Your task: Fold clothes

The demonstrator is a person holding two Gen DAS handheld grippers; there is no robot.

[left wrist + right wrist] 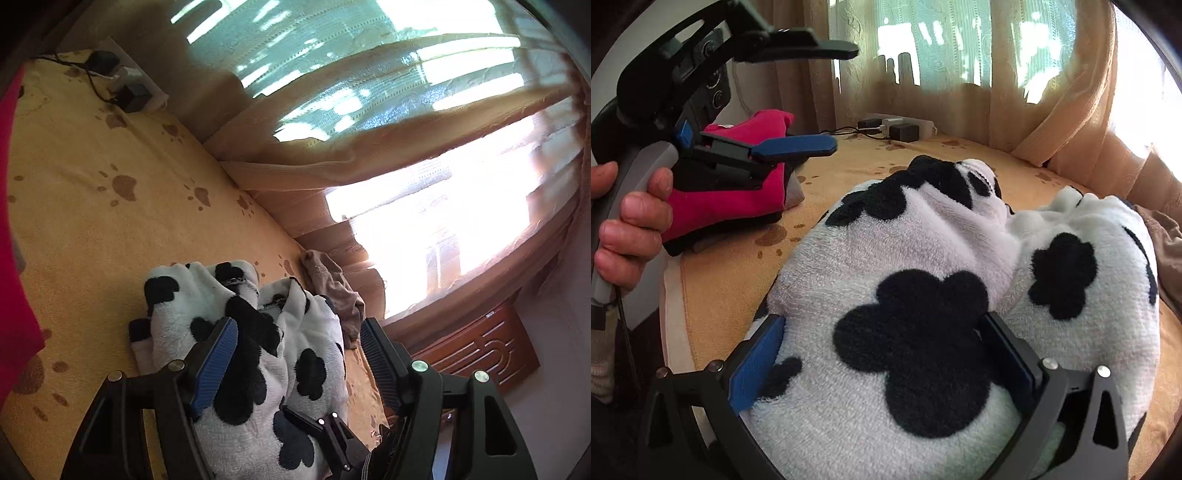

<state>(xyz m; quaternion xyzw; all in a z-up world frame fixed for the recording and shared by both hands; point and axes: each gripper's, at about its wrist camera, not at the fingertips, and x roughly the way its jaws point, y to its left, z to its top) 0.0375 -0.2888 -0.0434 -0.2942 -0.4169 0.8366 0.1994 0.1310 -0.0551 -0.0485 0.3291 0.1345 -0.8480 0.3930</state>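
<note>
Both grippers: black frames, silver screws, one blue ribbed pad (757,363) + one black. Left gripper (827,98): grey handle, black cable.

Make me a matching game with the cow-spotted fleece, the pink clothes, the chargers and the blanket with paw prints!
Things:
1. cow-spotted fleece
2. pink clothes
3. chargers
4. paw-print blanket

Descriptions:
A. yellow, spread under everything
B. folded pile behind the left claw
C. plugged in near the curtain
D. white and black, between the right claw's fingers

Pairs: 1-D, 2-B, 3-C, 4-A
</note>
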